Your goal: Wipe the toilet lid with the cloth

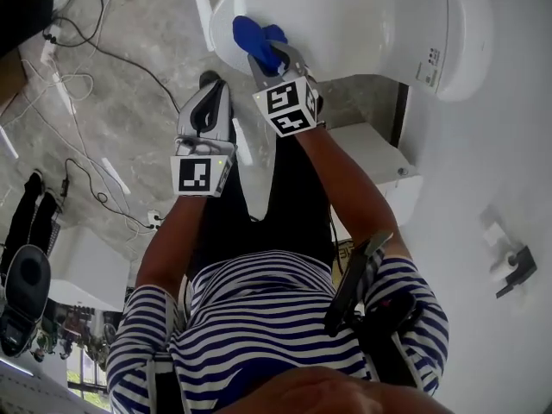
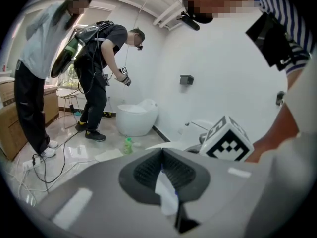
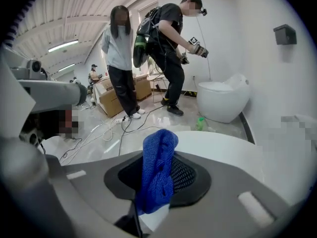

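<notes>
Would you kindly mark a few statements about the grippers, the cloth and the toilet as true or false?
1. The right gripper is shut on the blue cloth. True.
2. The left gripper is over the toilet lid. False: it is beside the toilet, over the floor.
3. The cloth is over the white toilet lid. True.
4. Nobody else is in the room. False: two other people stand near a second toilet.

Knitted blue cloth (image 3: 157, 171), glossy white toilet lid (image 1: 345, 24)
</notes>
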A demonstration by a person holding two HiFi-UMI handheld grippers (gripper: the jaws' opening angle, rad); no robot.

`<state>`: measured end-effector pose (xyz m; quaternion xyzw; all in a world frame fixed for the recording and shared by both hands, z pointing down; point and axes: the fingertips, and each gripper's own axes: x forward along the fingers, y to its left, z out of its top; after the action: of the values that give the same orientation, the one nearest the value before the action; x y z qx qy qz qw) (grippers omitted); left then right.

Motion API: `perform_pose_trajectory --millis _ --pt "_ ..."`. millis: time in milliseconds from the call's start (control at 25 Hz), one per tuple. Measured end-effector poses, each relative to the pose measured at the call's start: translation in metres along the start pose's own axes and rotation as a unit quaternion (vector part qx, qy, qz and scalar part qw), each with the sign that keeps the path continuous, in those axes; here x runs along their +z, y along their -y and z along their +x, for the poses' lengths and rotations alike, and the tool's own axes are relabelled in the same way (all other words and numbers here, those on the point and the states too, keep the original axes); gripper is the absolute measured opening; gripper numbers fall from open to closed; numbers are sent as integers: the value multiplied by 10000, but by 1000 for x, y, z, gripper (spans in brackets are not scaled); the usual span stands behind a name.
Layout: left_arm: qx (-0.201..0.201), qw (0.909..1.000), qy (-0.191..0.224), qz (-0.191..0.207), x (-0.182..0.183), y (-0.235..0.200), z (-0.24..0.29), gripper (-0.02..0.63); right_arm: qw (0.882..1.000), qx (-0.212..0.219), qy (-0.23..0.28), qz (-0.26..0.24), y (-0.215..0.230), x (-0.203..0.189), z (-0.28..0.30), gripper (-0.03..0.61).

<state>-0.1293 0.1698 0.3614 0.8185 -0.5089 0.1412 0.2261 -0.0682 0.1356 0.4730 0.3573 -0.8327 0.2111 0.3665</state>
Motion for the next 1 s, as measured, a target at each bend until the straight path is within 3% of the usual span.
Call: perform_pose_trajectory --millis 200,480,640,800,1000 --pt "-233 9996 112 126 25 51 28 3 9985 -510 83 197 73 -13 -59 118" --pt "-468 9987 -72 198 38 102 57 3 9927 -1135 -46 415 162 -34 -131 118" --pt "-590 9978 -98 300 34 138 80 3 9871 -1479 -99 603 220 -71 -157 118" --pt "-668 9970 -140 364 21 164 103 3 9836 -1630 -181 754 261 -109 -154 118" --pt "-640 9967 -315 377 0 167 122 3 9854 -1472 -333 788 270 -144 -120 118"
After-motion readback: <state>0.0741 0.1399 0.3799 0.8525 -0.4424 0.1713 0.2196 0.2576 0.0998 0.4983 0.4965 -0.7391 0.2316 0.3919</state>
